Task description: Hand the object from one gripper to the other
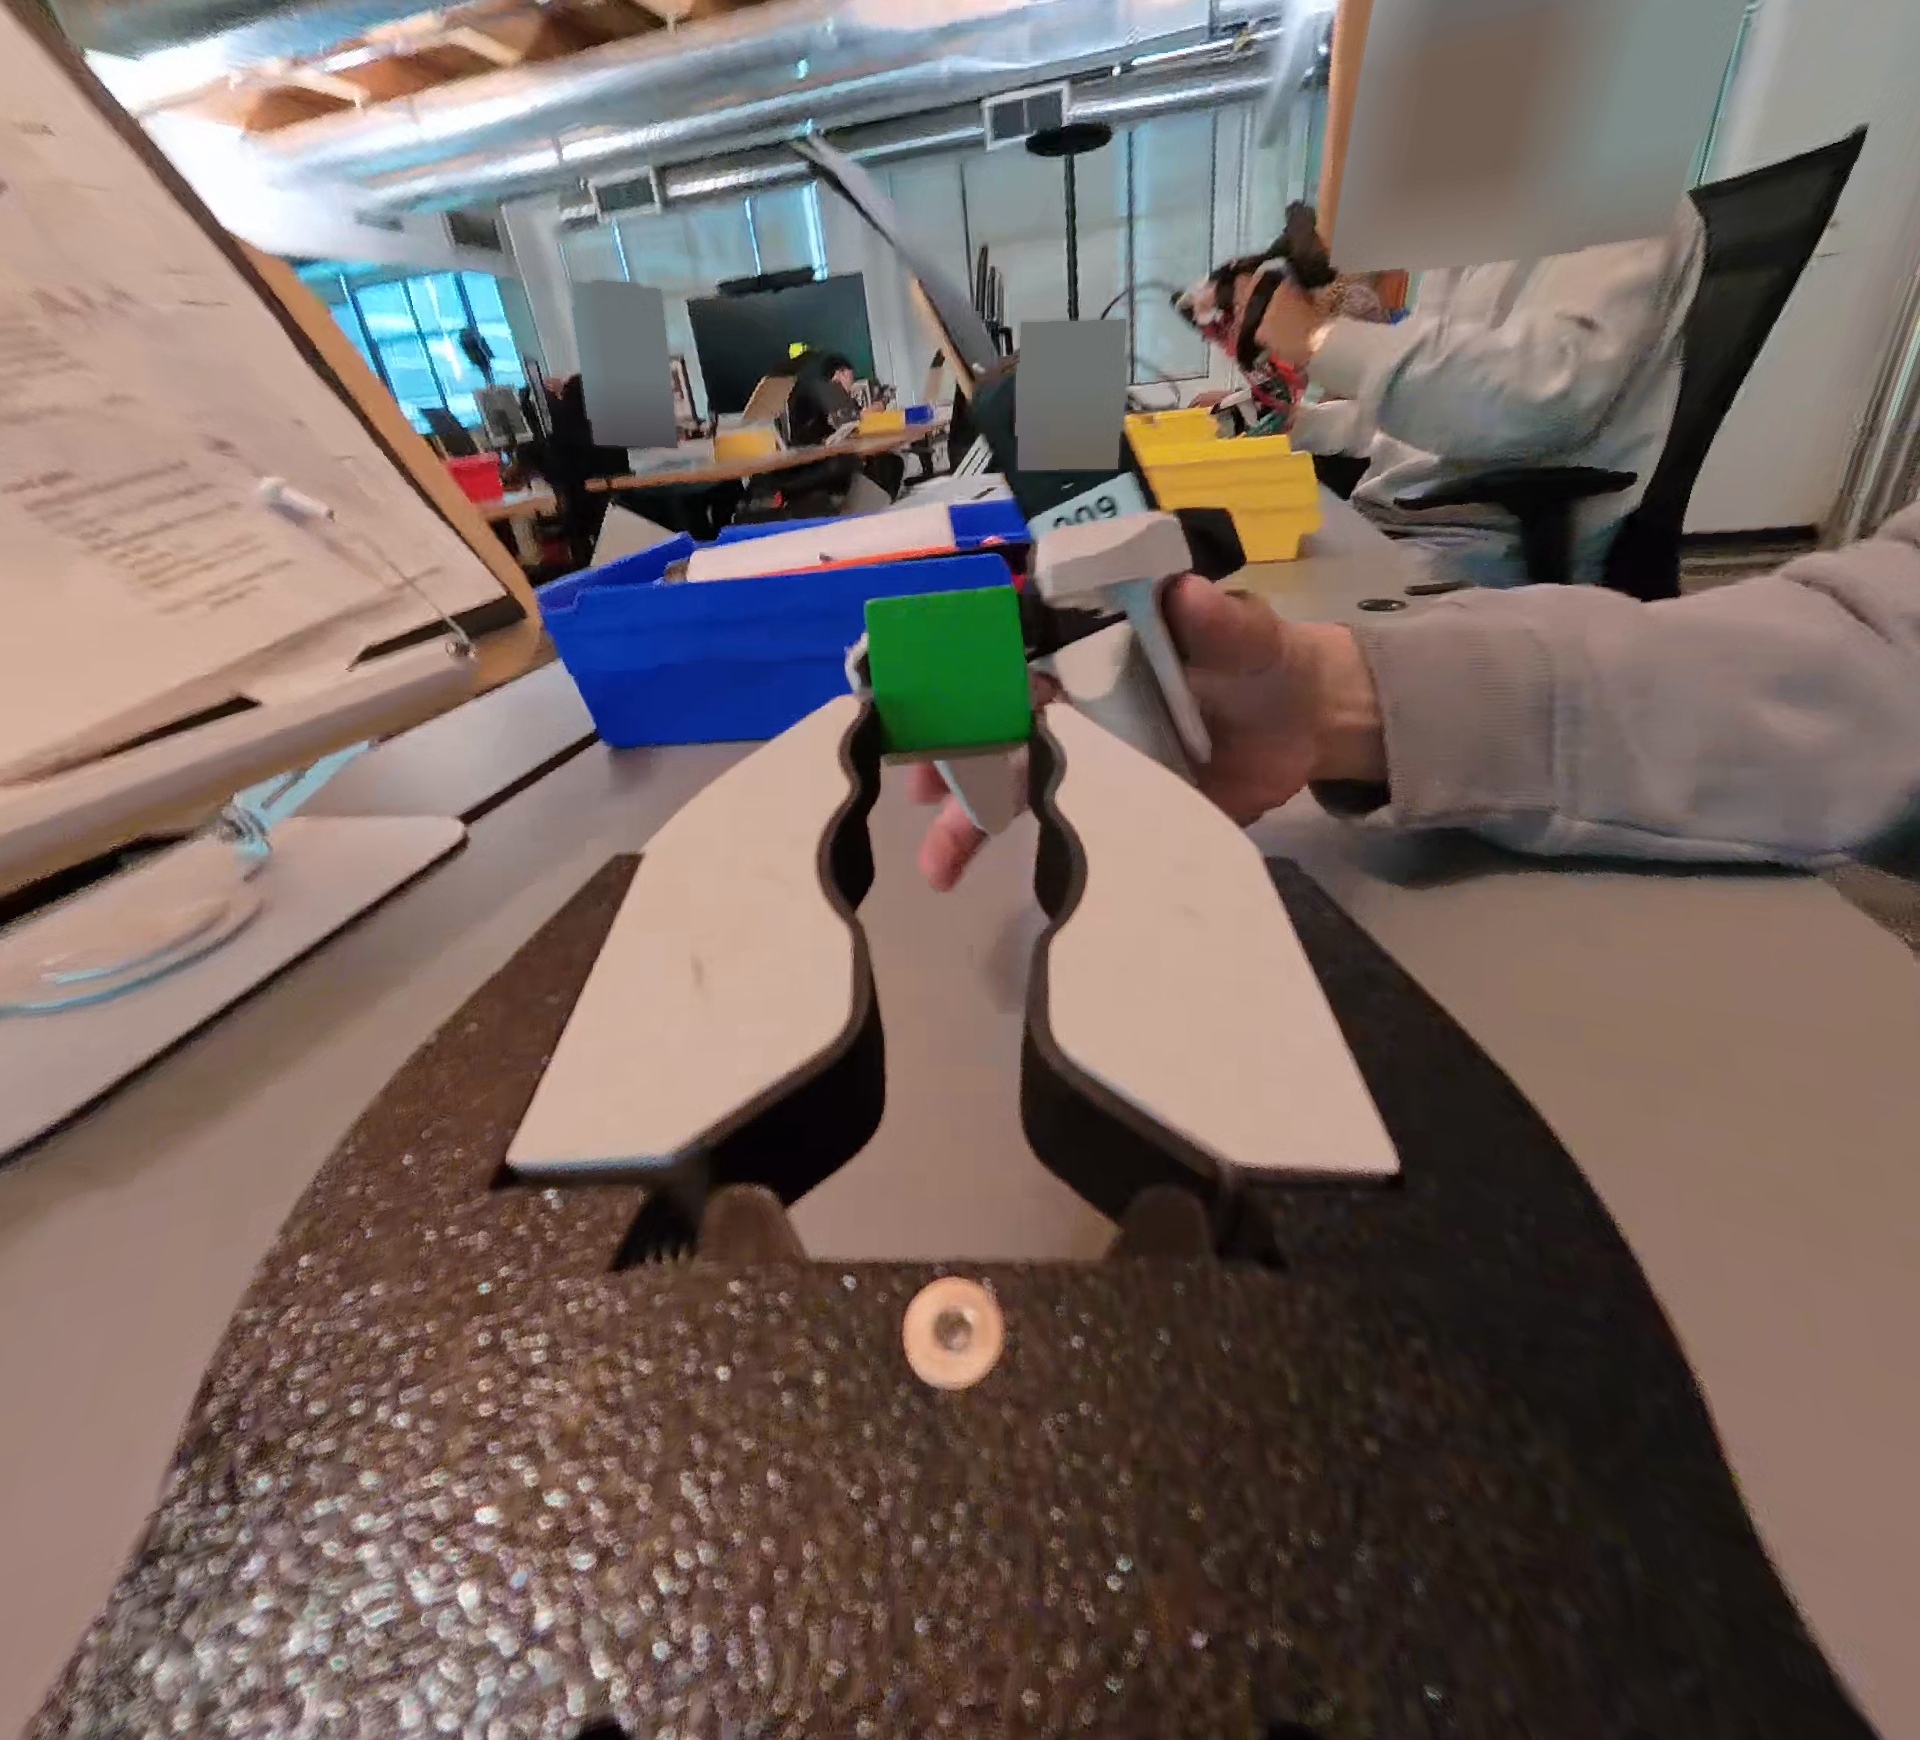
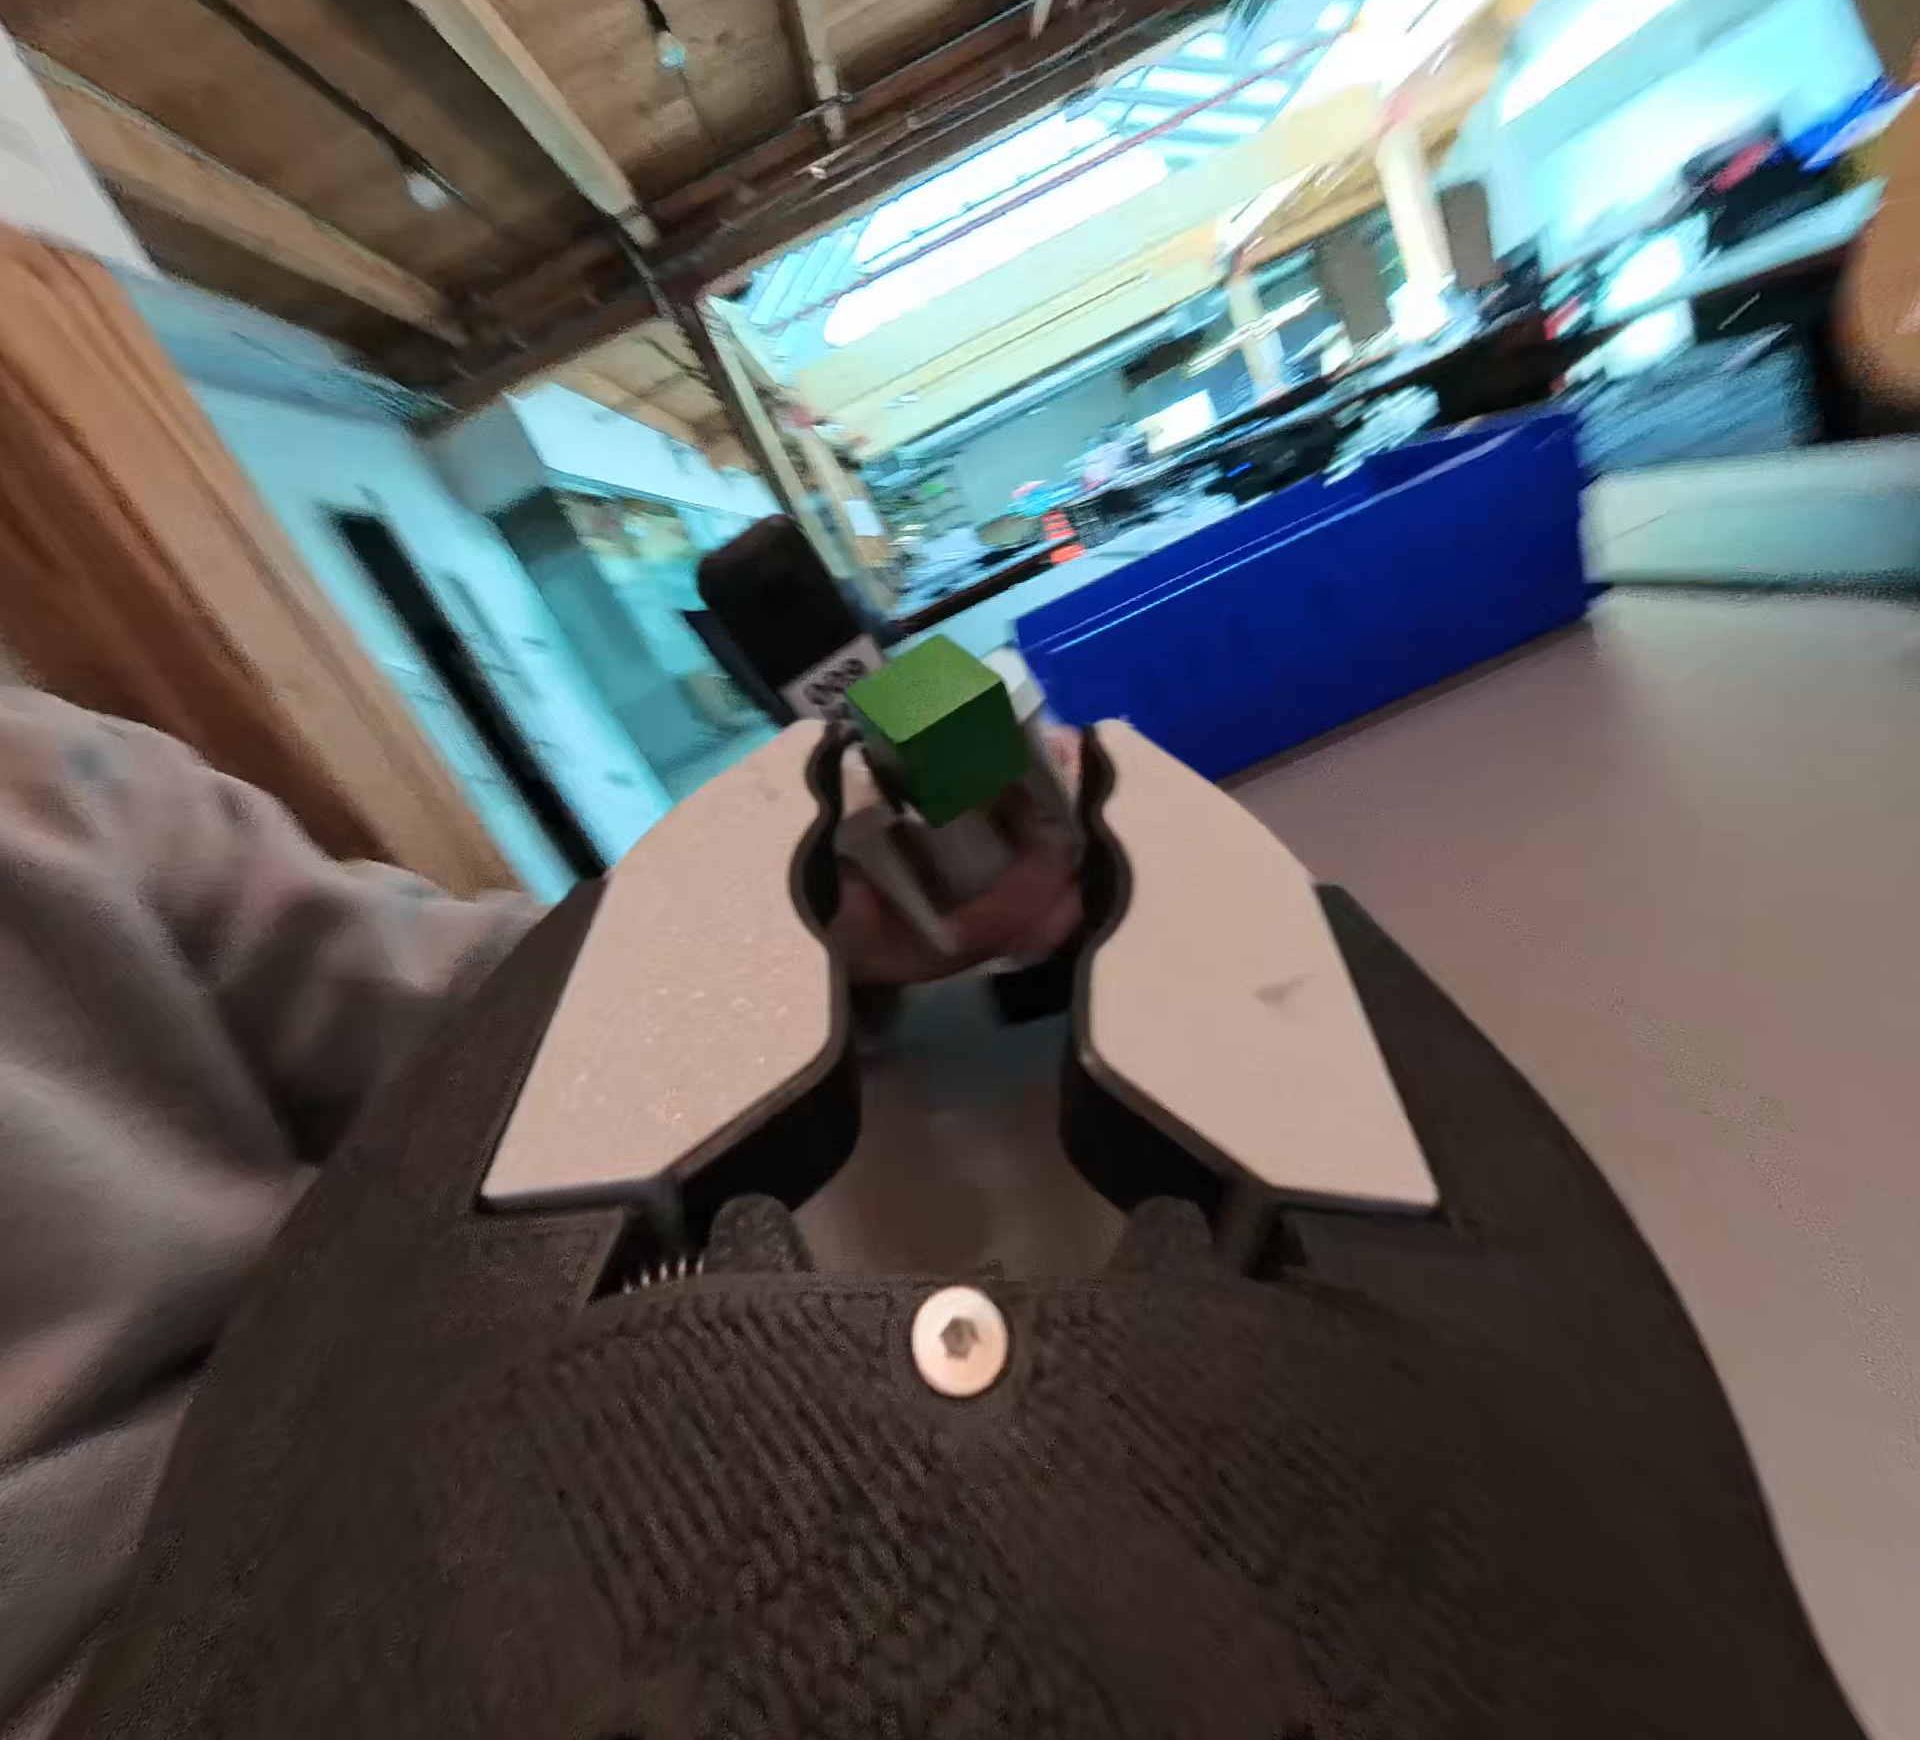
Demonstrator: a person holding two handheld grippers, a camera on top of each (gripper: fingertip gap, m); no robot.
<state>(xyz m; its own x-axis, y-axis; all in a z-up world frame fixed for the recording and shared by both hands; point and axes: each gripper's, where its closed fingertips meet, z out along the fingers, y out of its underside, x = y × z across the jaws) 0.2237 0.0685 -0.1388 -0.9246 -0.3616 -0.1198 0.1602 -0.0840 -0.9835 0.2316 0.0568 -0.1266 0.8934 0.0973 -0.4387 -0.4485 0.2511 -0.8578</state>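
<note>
Handover looks mid-way, not finished; small green cube is in the air above the grey tabletop, pinched at the tips of the left gripper, whose grey fingers clamp its lower edges; right gripper is spread wider than the cube, its right fingertip clear of it, contact on its left side cannot be told (blur); cube sits just at those tips, tilted in the right wrist view; left: right gripper must clamp, then left let go; blue plastic bin sits behind, well apart.
</note>
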